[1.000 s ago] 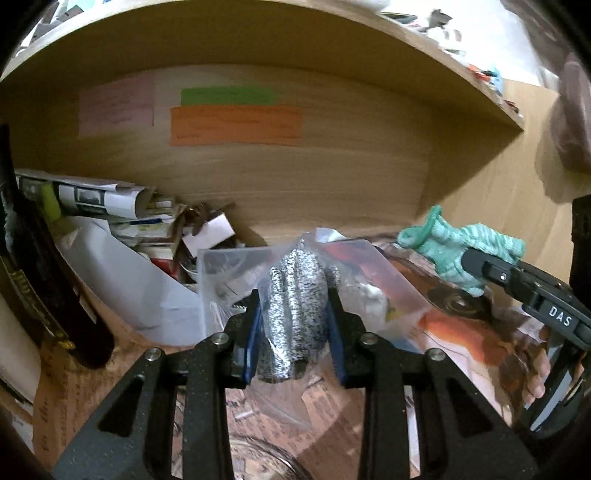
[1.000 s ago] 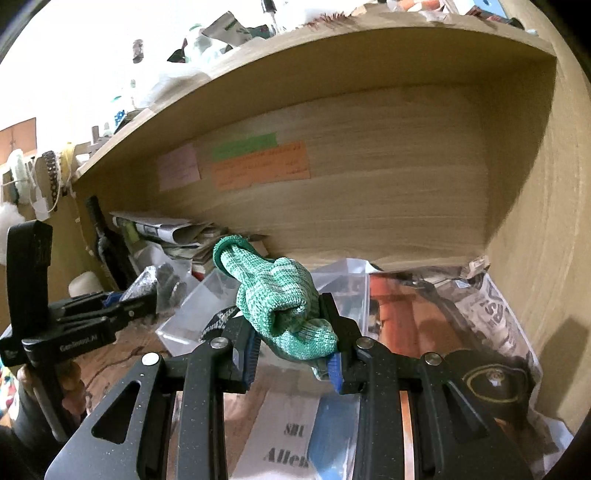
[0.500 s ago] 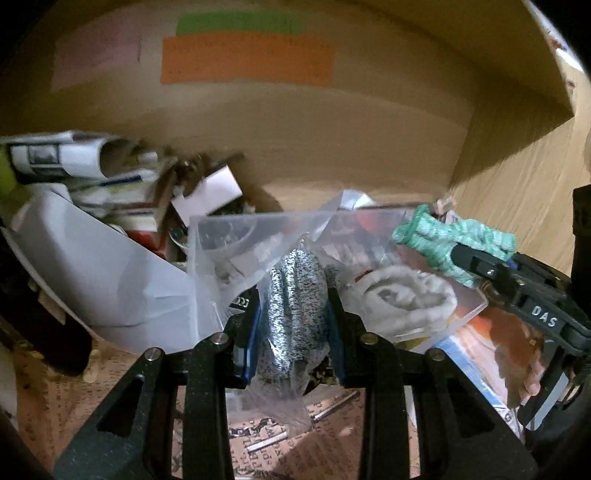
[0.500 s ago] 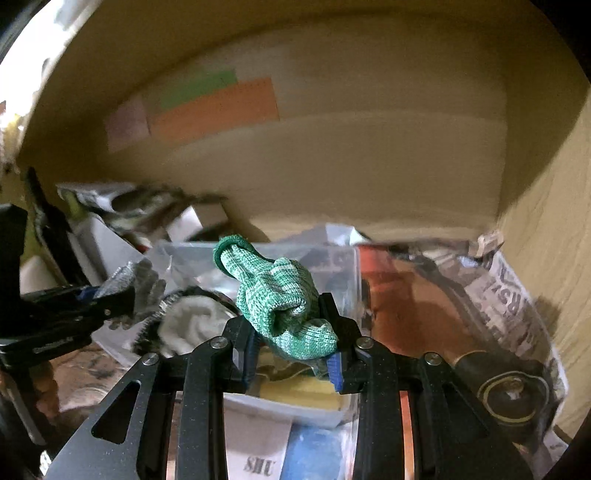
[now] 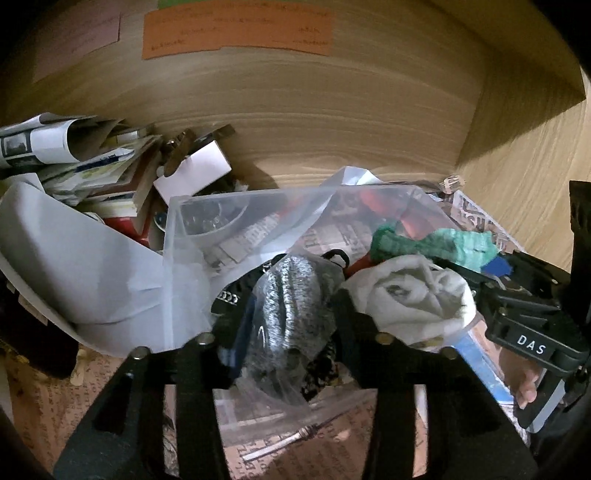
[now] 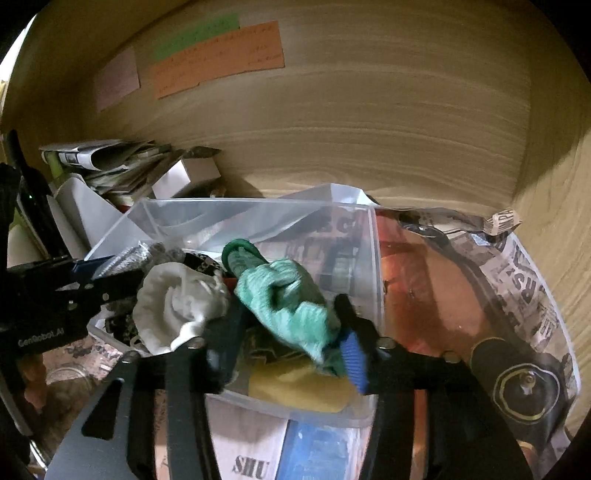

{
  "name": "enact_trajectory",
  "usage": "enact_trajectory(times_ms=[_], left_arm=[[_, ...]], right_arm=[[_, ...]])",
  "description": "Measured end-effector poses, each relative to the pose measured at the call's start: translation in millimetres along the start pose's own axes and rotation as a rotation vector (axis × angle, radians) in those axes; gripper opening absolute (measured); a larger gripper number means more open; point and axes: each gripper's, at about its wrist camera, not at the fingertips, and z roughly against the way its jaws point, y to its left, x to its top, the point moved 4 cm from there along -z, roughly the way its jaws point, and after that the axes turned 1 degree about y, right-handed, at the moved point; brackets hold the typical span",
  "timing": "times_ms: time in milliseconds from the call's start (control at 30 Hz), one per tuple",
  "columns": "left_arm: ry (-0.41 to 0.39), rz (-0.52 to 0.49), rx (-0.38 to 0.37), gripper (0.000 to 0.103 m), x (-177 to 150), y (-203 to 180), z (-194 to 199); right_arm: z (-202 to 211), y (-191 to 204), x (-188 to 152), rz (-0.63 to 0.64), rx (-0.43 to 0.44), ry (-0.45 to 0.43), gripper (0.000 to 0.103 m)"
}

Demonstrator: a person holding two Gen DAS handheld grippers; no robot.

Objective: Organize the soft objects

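A clear plastic bin (image 5: 192,236) (image 6: 373,258) stands on a wooden shelf. My left gripper (image 5: 291,317) has its jaws apart, with a speckled grey sock in a plastic bag (image 5: 295,302) between them over the bin's left part. My right gripper (image 6: 291,332) also has its jaws apart, and the green sock (image 6: 284,299) lies loosely between them above the bin. The green sock also shows in the left wrist view (image 5: 436,243). A white rolled sock (image 5: 413,299) (image 6: 177,302) lies in the bin between the two. A yellow soft thing (image 6: 299,387) lies at the bin's front.
Rolled papers and books (image 5: 74,155) and a small white box (image 5: 195,170) crowd the shelf's left. A white curved sheet (image 5: 74,266) leans beside the bin. Newspaper (image 6: 517,280) covers the shelf floor at right. The back wall carries an orange note (image 5: 236,29).
Both grippers moved forward and down over the bin. Both sets of jaws have widened; the socks sit looser between them than before. The white sock has come into view.
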Motion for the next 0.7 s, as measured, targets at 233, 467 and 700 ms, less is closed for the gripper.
enact_trajectory(times_ms=[233, 467, 700], left_arm=[[-0.047, 0.02, -0.015, 0.056, -0.2, 4.3, 26.0], [-0.204, -0.002, 0.023, 0.057, 2.7, -2.9, 86.1], [-0.349, -0.026, 0.05, 0.065, 1.6, -13.7, 144.3]], right_arm=[[29.5, 4.0, 4.7, 0.023, 0.002, -0.06, 0.069], [83.0, 15.3, 14.5, 0.043, 0.026, -0.187, 0.071], [134.5, 28.8, 20.2, 0.058, 0.053, -0.322, 0.077]])
